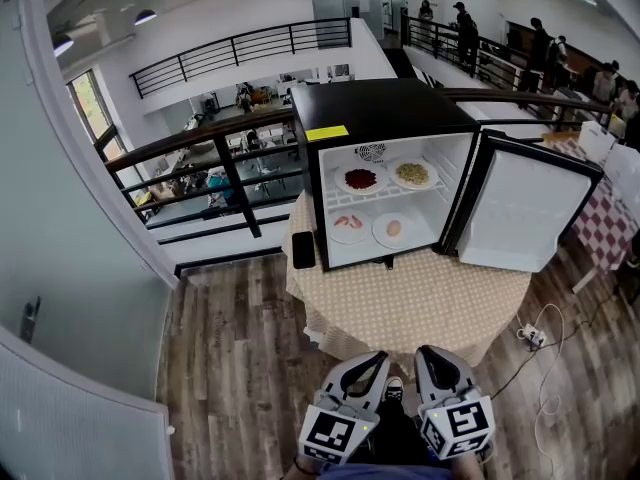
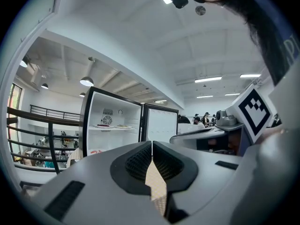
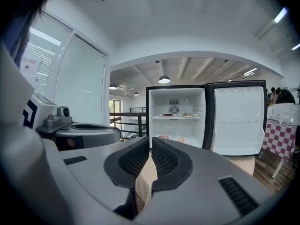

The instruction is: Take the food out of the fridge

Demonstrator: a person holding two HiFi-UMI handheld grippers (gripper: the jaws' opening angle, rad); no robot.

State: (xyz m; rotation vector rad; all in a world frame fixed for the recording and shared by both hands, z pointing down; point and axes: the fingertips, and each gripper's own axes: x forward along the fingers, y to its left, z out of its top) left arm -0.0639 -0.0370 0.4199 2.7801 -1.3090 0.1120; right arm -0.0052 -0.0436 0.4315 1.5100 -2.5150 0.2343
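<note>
Fridge (image 1: 390, 113) at twelve o'clock on table (image 1: 420, 308), opening facing six, door (image 1: 525, 213) swung toward three, food plates (image 1: 360, 178) shelved nine-to-three; left gripper (image 1: 368, 366), right gripper (image 1: 432, 363) at six, clamped shut, empty.

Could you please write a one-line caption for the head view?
Both shut, left gripper and right gripper face an open fridge holding four plates of food.

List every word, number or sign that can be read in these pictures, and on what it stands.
No text can be read.
Yellow label on the mini fridge: too small.
Paper notice at the left: blurred.
Marker cubes: square patterns, no words.
</note>
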